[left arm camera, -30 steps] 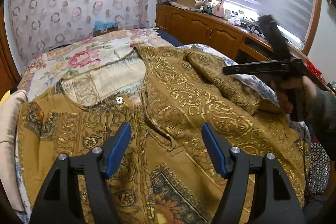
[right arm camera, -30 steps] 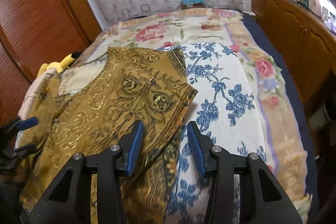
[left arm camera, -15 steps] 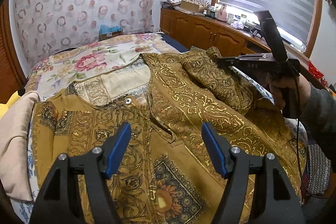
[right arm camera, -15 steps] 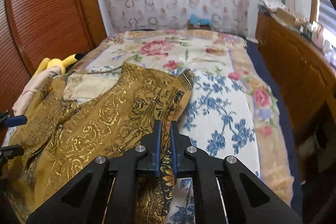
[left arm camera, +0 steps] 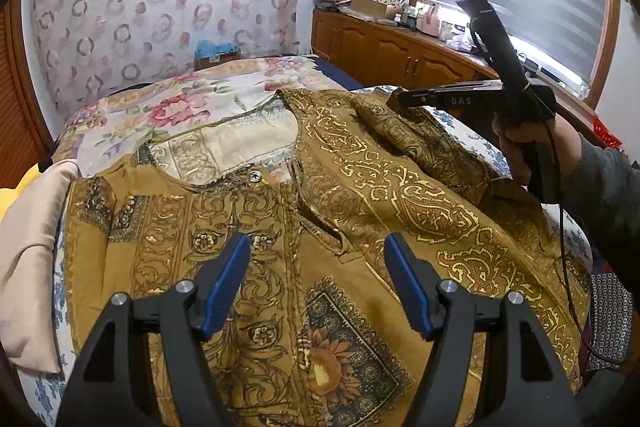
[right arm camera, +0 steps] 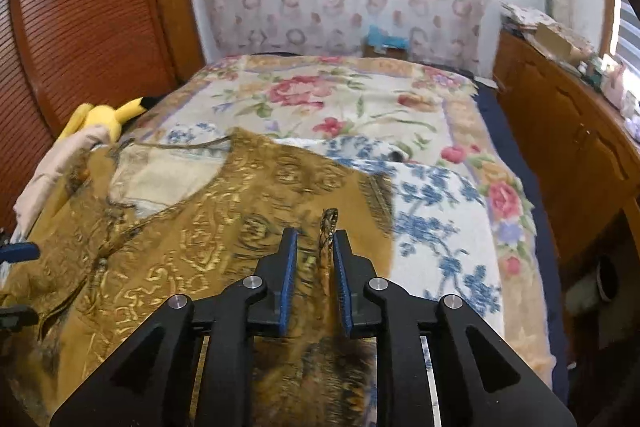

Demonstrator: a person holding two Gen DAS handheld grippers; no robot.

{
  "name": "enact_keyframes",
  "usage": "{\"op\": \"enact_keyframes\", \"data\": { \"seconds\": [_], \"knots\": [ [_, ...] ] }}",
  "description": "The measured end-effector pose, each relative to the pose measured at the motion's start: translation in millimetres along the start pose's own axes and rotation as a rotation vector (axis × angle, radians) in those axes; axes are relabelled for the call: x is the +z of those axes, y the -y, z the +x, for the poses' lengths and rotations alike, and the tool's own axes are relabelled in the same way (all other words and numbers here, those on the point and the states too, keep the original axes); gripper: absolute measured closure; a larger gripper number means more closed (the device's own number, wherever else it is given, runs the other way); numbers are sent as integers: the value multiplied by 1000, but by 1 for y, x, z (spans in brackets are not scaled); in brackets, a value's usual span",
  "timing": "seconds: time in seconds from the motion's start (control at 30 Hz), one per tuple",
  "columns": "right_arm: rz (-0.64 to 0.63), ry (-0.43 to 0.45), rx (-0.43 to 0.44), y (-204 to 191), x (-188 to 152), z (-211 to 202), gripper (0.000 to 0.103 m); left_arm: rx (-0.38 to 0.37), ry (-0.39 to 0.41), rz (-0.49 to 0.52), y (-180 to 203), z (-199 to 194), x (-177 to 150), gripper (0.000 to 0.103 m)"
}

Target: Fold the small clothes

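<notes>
Lying spread across the floral bed (right arm camera: 460,131), front up – a mustard gold-printed tunic (left arm camera: 360,211): thin, limp, light, likely to sag and slide. Right gripper (right arm camera: 314,267) fingers nearly closed, pinching a lifted sleeve edge (right arm camera: 329,227). Left gripper (left arm camera: 316,279) fingers spread wide, hovering empty over the chest. Best taken at hems, sleeve cuffs or shoulder seams – never mid-panel.

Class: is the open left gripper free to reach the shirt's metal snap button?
Probably yes: the left gripper hangs open above the shirt, and nothing covers the snap button ahead.
</notes>
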State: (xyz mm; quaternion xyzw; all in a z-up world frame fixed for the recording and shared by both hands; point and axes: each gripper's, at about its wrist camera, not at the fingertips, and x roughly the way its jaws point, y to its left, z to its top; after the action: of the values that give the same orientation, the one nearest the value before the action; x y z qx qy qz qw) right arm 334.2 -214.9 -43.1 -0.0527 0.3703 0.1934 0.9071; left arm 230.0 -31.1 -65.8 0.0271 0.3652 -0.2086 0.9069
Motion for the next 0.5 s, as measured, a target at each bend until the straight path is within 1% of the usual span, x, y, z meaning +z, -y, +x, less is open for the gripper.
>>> {"op": "enact_keyframes", "data": {
  "seconds": [0.03,0.1,0.13,0.2,0.33,0.43,0.5],
  "knots": [
    [-22,10,-3,-5,0,-2,93,-1,-1,-1,-1,0,-1,33],
    [-51,4,25,-13,1,-2,97,-1,-3,-3,-1,2,-1,33],
    [-61,2,22,-17,0,-1,101,-1,-5,-3,-1,3,-2,33],
    [-80,-4,23,-22,-1,0,101,-1,-7,-4,-1,3,-3,33],
    [-66,-3,63,-27,0,-3,102,2,-7,-4,-1,3,-3,33],
    [-56,3,119,-39,3,-12,102,12,4,-12,-6,0,-1,33],
    [-60,13,186,-56,7,-21,102,16,16,-22,-11,-5,-2,33]
  ]
}}
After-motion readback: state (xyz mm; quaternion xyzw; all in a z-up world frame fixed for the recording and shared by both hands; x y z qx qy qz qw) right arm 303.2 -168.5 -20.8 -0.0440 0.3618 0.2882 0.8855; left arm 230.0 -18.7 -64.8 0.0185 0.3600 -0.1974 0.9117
